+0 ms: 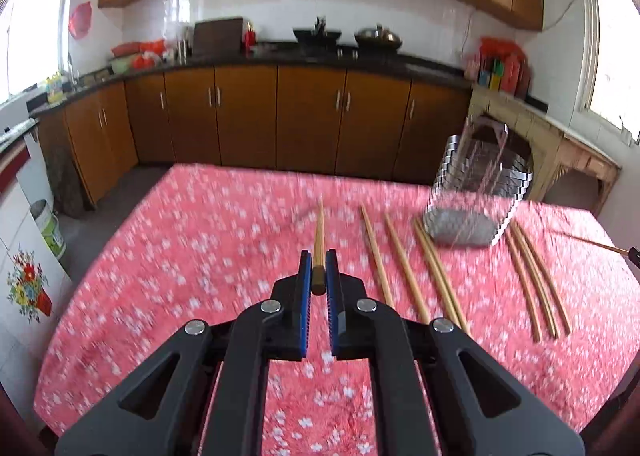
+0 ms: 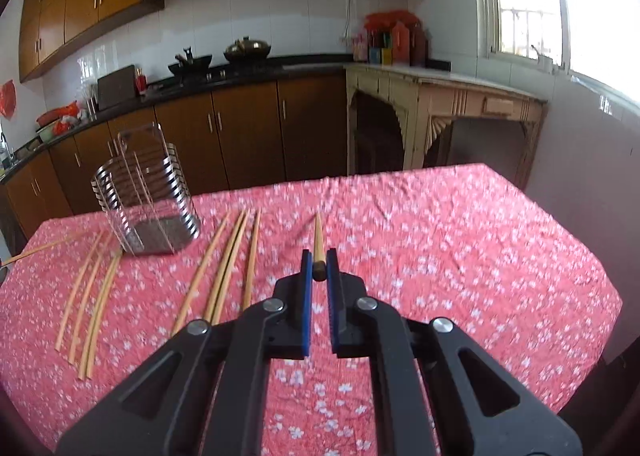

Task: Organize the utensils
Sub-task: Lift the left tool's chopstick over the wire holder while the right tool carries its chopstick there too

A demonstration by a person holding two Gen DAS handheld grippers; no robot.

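Note:
My left gripper (image 1: 318, 270) is shut on a wooden chopstick (image 1: 319, 234) that points forward above the red floral tablecloth (image 1: 180, 256). My right gripper (image 2: 318, 266) is shut on another wooden chopstick (image 2: 318, 236), also pointing forward. A metal-banded utensil holder (image 1: 476, 195) stands right of the left gripper; it shows left of the right gripper in the right wrist view (image 2: 148, 195). Several loose chopsticks (image 1: 404, 268) lie on the cloth beside the holder, also in the right wrist view (image 2: 228, 260).
More chopsticks lie right of the holder (image 1: 536, 280), which shows as left of the holder in the right wrist view (image 2: 88, 296). Brown kitchen cabinets (image 1: 280, 115) stand beyond the table's far edge. A carved beige side table (image 2: 440, 115) stands at the back right.

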